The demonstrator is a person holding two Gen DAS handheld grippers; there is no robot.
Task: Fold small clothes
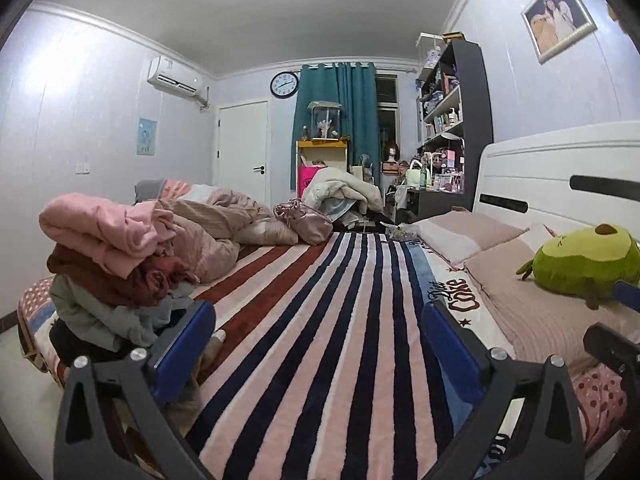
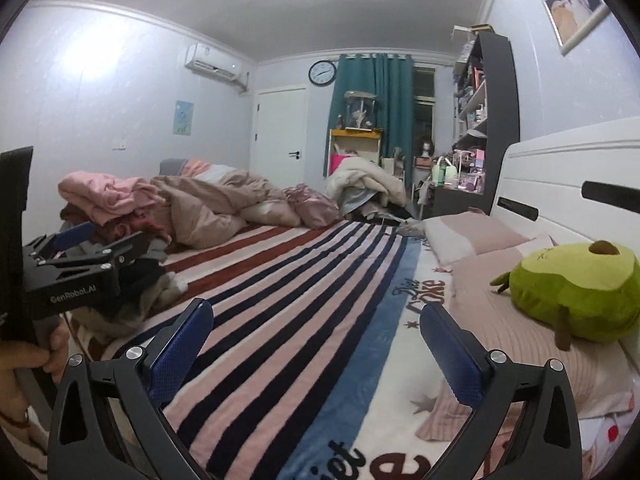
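A pile of small clothes (image 1: pixel 108 264) sits on the left edge of the bed, pink on top, dark red and grey-green beneath. It also shows in the right wrist view, where the pile (image 2: pixel 108 196) lies behind the left gripper (image 2: pixel 116 240), which a hand (image 2: pixel 24 360) holds. In its own view my left gripper (image 1: pixel 320 348) stands open over the striped blanket (image 1: pixel 320 280), its left finger beside the pile's base, nothing between the pads. My right gripper (image 2: pixel 318 352) is open over the blanket (image 2: pixel 300 320), holding nothing; a part of it shows at the left view's right edge (image 1: pixel 616 320).
A green plush toy (image 1: pixel 580 260) lies on pink pillows (image 1: pixel 468 232) by the white headboard (image 1: pixel 560 168) on the right. A crumpled beige duvet (image 1: pixel 216 224) lies across the far end of the bed. Shelves and a cluttered desk (image 1: pixel 440 176) stand beyond.
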